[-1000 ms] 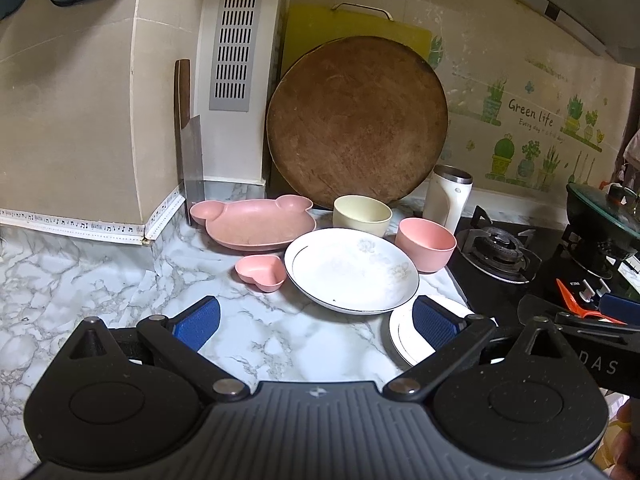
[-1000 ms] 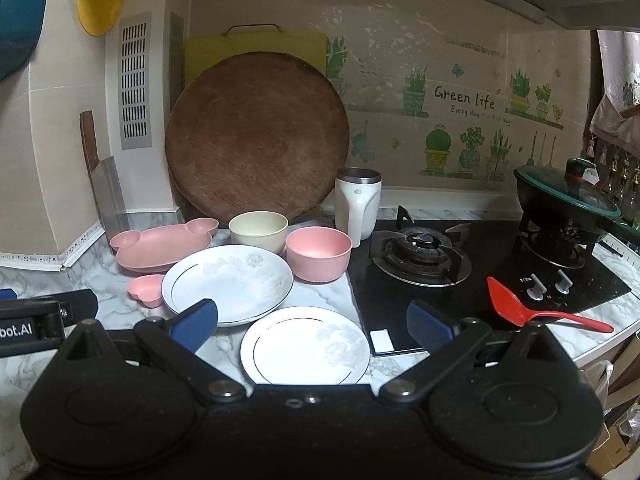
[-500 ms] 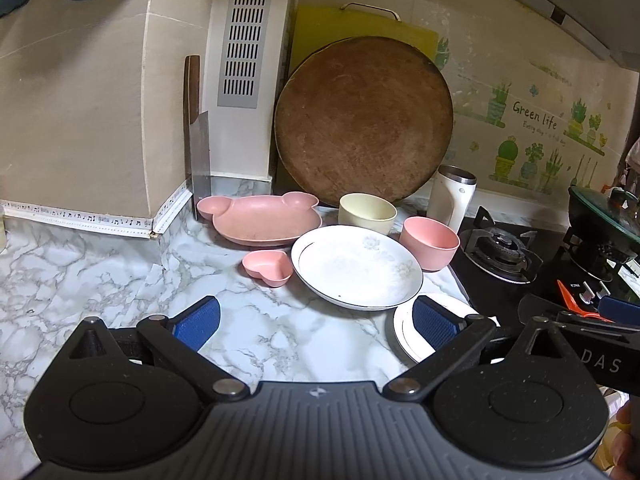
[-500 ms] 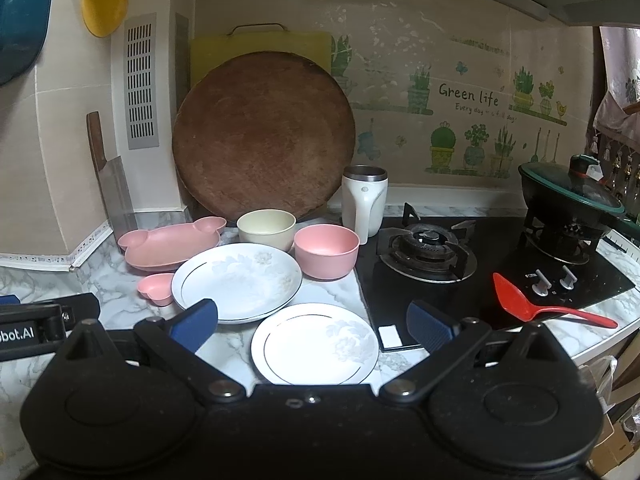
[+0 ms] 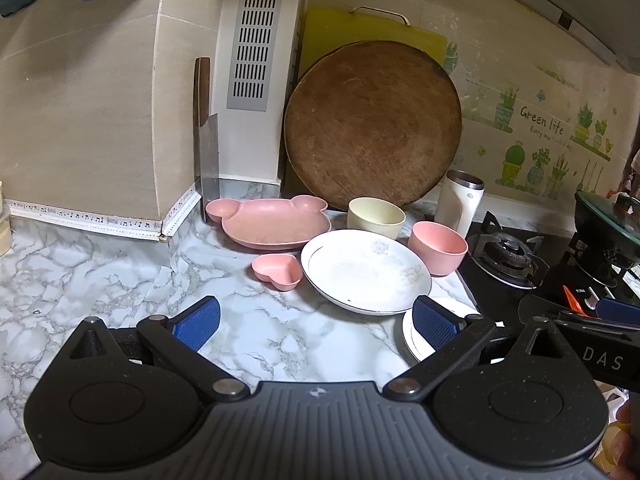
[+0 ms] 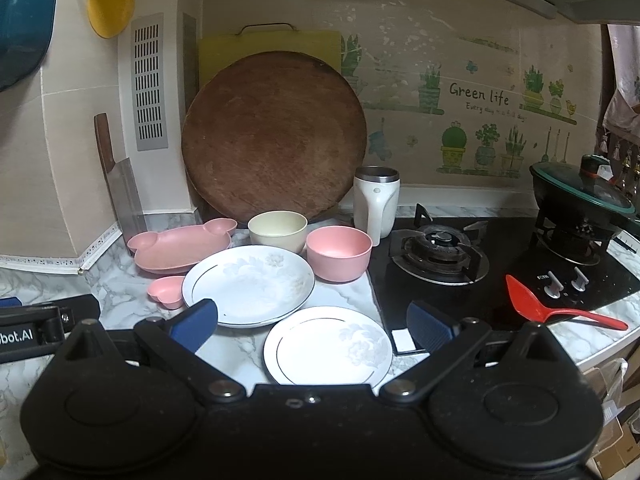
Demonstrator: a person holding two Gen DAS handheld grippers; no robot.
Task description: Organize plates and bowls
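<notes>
We hold both tongs wide apart and empty over the surface (image 5: 100, 264). Left tongs (image 5: 316, 316) face the big plate (image 5: 366, 270). The small plate (image 6: 328, 346) lies between the right tongs' (image 6: 312, 322) fingers.

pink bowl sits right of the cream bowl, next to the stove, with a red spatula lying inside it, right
Not quite. The pink bowl is right of the cream bowl beside the stove, but it is empty. The right wrist view shows the red spatula lying on the stove's front edge.
</notes>
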